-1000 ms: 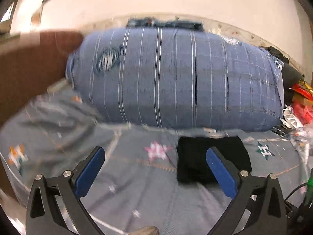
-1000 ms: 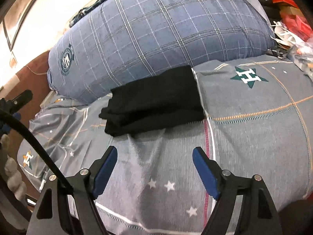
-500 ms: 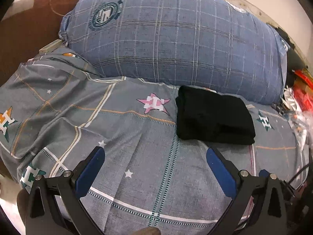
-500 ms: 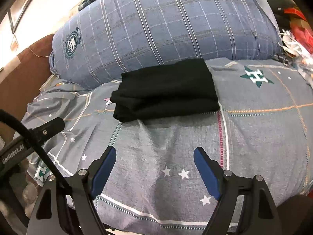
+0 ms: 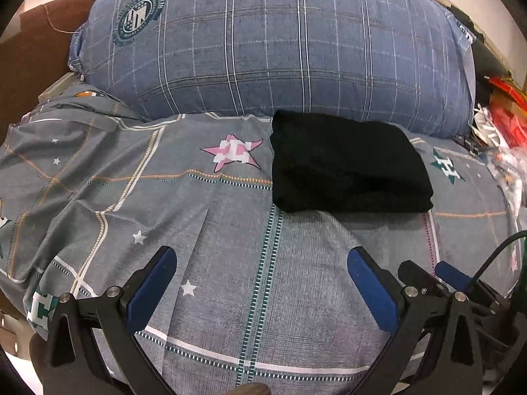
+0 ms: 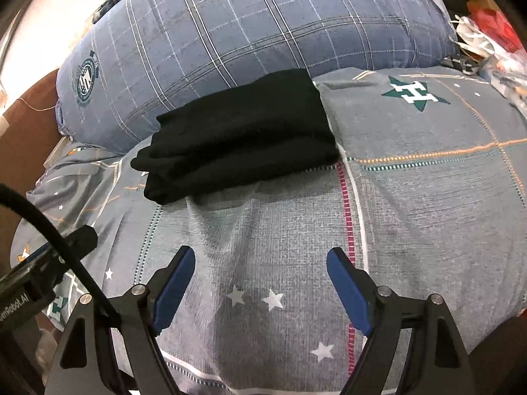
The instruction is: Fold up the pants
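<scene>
The black pants (image 5: 346,168) lie folded into a compact rectangle on the grey patterned bedsheet (image 5: 230,230), just in front of a large blue plaid pillow (image 5: 280,49). They also show in the right wrist view (image 6: 240,135). My left gripper (image 5: 260,283) is open and empty, held above the sheet well short of the pants. My right gripper (image 6: 260,283) is open and empty too, near the front of the bed, with the pants ahead and slightly left.
The blue plaid pillow (image 6: 247,39) fills the back of the bed. Red and white clutter (image 5: 500,121) lies at the right edge. A brown headboard or chair (image 5: 29,49) stands at the left. The other gripper's body (image 6: 42,263) shows low left in the right wrist view.
Both grippers have pulled back from the folded pants toward the front of the bed. The left view tilted down from the wall to the bed. The pants have not moved.
</scene>
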Tool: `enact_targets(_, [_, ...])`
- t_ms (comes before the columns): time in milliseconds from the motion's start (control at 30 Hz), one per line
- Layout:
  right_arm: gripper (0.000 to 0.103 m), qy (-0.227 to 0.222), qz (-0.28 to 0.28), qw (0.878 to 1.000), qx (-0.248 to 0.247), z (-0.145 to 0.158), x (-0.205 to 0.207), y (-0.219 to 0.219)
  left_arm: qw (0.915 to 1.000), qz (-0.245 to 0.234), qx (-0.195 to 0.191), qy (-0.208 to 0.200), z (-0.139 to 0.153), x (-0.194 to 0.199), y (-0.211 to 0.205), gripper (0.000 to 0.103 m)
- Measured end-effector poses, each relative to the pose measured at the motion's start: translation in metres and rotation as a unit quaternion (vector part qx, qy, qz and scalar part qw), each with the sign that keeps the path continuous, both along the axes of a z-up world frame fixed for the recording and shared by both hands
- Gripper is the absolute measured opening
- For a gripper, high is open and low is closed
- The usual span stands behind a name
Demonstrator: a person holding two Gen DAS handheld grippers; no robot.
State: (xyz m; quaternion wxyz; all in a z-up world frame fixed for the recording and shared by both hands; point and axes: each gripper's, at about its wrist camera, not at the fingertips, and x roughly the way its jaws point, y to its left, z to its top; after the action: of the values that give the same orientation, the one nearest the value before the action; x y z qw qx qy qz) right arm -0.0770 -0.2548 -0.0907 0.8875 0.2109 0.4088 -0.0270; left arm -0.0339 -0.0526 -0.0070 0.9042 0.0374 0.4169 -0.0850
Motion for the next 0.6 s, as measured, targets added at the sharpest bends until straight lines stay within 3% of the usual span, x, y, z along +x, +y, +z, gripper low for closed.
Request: enact_targets(600, [0.088,0.018,0.008,1.0,-0.002,-0.015,0.011,-0.001,0.9993,-0.022,0.004,0.03,-0.018,0.007,-0.014,0.103])
